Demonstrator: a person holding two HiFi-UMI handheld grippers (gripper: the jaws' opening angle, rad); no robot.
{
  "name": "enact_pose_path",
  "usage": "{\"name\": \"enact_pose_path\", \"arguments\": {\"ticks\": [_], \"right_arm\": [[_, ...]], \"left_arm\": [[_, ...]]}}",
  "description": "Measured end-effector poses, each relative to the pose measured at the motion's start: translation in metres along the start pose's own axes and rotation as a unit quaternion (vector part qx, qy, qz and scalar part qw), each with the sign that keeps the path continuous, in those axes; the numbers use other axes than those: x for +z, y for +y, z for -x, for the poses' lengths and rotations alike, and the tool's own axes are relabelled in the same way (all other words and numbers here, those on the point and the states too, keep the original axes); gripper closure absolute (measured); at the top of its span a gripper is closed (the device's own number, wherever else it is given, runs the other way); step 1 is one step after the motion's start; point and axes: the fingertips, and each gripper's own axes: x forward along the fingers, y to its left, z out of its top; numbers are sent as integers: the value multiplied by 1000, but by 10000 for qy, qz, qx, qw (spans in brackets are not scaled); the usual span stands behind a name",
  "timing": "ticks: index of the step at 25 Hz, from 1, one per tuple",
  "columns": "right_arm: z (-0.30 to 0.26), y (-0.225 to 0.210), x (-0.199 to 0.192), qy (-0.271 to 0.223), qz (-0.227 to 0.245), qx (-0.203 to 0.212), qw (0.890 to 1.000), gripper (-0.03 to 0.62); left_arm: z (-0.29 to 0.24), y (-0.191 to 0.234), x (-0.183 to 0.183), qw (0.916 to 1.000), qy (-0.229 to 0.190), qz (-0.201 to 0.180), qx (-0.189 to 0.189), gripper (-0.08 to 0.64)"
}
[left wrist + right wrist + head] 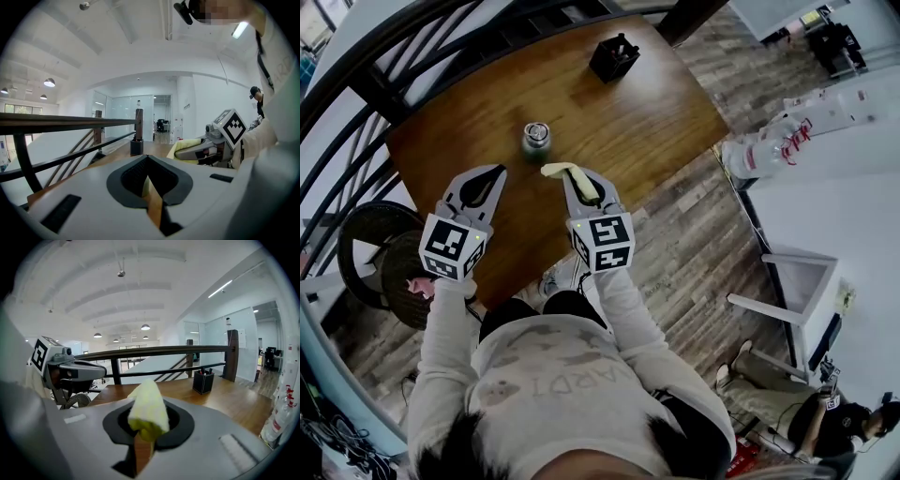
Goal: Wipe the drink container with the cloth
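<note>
- Two tools hover over the desk's near edge: left gripper pinched together, empty; right gripper clamped on the yellow cloth.
- Drink container stands mid-desk, just beyond both.

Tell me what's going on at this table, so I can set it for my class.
A person holds a tool in each hand over a wooden table. The right tool is shut on a yellow cloth; the left tool is shut and empty. The drink container stands upright on the table just ahead of both, touched by neither. Wiping has not yet begun.
</note>
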Motion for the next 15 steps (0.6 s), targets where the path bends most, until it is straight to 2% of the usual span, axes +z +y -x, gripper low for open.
{"name": "enact_pose_path", "arguments": {"ticks": [6,15], "right_arm": [[29,15,21,-294,-23,-107,9995,546],[63,38,49,-772,-15,-214,9968,546]], "left_arm": [[29,-8,17,9995,-260,-152,31,555],[68,-11,45,9968,-791,-34,55,558]]}}
